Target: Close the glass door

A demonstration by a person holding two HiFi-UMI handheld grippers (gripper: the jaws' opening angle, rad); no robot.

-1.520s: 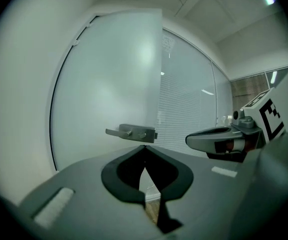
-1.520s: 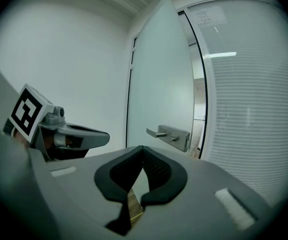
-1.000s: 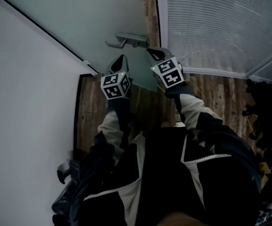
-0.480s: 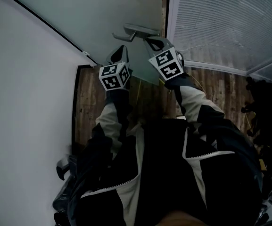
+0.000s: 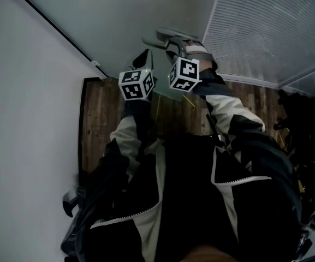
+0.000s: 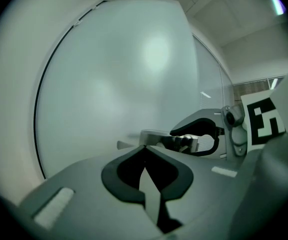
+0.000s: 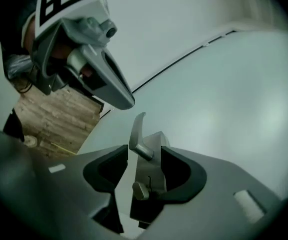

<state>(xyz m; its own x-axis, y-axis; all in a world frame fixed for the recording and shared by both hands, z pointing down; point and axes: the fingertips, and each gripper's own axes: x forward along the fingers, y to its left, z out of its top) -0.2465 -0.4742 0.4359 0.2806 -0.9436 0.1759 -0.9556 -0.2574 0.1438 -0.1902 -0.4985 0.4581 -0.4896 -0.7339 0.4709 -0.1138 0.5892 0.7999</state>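
The frosted glass door (image 5: 124, 15) fills the top of the head view, its edge up against the panel with blinds (image 5: 266, 31). Its metal lever handle (image 5: 165, 37) sticks out near that edge. My right gripper (image 5: 180, 43) is at the handle; in the right gripper view its jaws are opening, with the lever (image 7: 138, 131) and lock plate (image 7: 151, 176) between them and no pad pressing. My left gripper (image 5: 144, 56) hangs just left of it, shut and holding nothing, its tips (image 6: 144, 148) pointing at the glass below the handle (image 6: 156, 138).
A white wall (image 5: 21, 135) runs along the left, with a black frame line (image 5: 83, 124) beside the wooden floor (image 5: 102, 113). Dark clutter (image 5: 304, 124) lies on the floor at the right. A dark object (image 5: 72, 203) sits low on the left.
The door edge has swung to meet the blinds panel, and the strip of floor between them is gone. Both grippers moved up with the door. The right gripper rolled, turning its cube.
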